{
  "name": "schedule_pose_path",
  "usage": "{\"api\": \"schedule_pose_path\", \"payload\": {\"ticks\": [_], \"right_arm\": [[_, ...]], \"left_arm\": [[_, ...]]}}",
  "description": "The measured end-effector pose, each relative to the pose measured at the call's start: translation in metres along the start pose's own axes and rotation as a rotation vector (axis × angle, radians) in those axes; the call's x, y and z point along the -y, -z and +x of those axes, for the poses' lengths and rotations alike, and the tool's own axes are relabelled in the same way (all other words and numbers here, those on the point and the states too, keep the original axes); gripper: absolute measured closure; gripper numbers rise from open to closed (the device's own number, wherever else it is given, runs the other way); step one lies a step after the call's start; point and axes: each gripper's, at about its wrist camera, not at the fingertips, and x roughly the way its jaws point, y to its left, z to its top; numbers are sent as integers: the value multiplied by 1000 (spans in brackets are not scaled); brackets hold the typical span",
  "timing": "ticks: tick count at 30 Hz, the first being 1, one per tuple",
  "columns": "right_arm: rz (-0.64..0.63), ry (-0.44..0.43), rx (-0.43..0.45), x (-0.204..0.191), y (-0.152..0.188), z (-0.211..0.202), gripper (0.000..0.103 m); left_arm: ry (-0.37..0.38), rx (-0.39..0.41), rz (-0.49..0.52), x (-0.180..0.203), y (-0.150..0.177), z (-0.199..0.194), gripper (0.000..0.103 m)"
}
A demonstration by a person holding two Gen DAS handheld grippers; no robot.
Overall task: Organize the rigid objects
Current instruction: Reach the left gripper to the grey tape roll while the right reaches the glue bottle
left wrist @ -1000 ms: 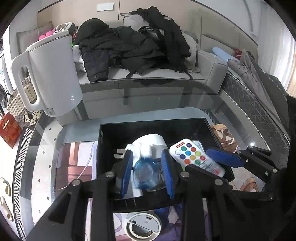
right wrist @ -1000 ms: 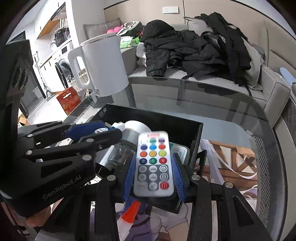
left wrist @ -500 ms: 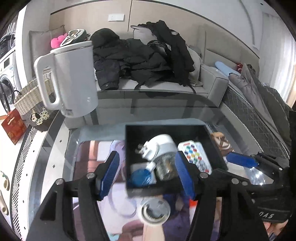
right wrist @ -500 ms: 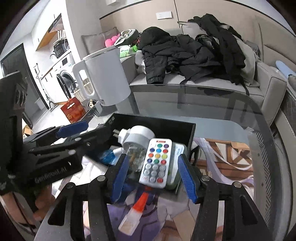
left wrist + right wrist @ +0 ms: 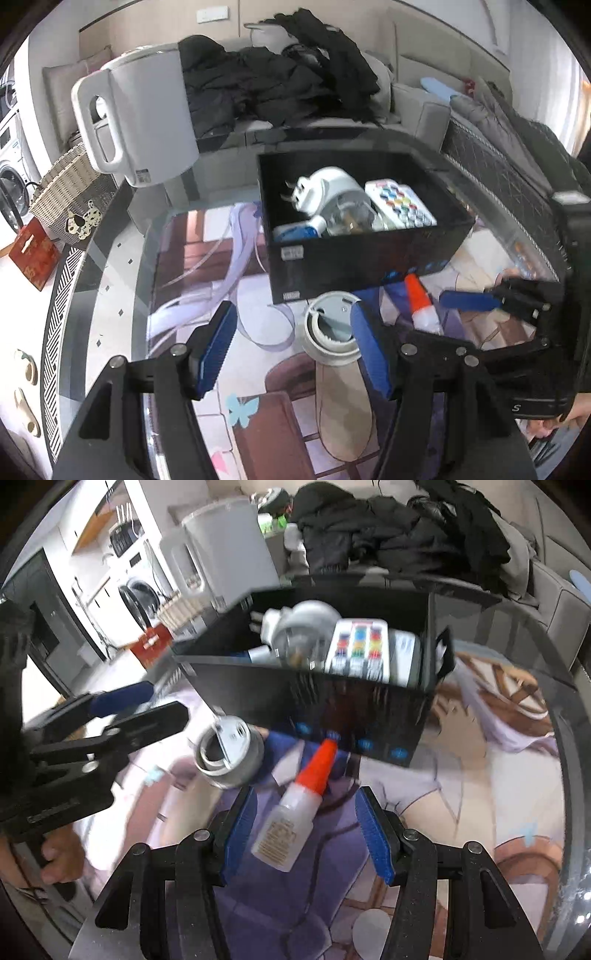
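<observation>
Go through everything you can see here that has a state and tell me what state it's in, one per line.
Left gripper: open, holding nothing.
Right gripper: open, fingers either side of the glue bottle, not gripping.
Glue bottle: lying on the mat, orange cap on.
Tumbler: lying on its side outside the box.
Black box: open-topped, holding items.
Remote: inside the box, buttons up.
White plug adapter: inside the box.
White kettle: upright, lid closed.

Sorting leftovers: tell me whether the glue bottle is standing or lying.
Lying. The glue bottle rests on its side on the mat, red tip toward the black box, between the open right claw fingers.
</observation>
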Motion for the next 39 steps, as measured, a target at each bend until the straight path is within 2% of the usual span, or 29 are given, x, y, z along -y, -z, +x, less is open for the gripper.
{"api": "schedule_pose_path", "payload": {"ticks": [3,6,8,10,15,17,25,30,32,33,39], "right_arm": [[-75,54,12,-8,3,0,46],[-83,69,2,-4,8,-1,47],[-104,78,9,-2,13,-4,54],[-106,80,17,2,19,-8,65],[-81,49,8,14,22,-16,76],[-85,47,8,16,17,-13,76],[-109,46,0,11,13,-9,76],[-141,55,-4,4,7,-3,72],[-134,53,-2,3,5,-2,73],[-132,57,-3,2,6,-2,77],[-127,21,10,0,14,-16,77]], "left_arm": [[18,-25,4,7,3,8,39],[26,-34,31,17,4,16,39],[23,-41,56,23,5,21,39],[26,-57,69,29,6,26,39],[17,-90,74,37,3,37,40],[20,-100,68,37,2,40,52],[30,-111,76,40,5,37,52],[68,-133,26,39,7,32,52],[67,-131,22,40,8,28,52],[63,-129,20,40,8,26,52],[60,-118,18,37,13,15,52]]}}
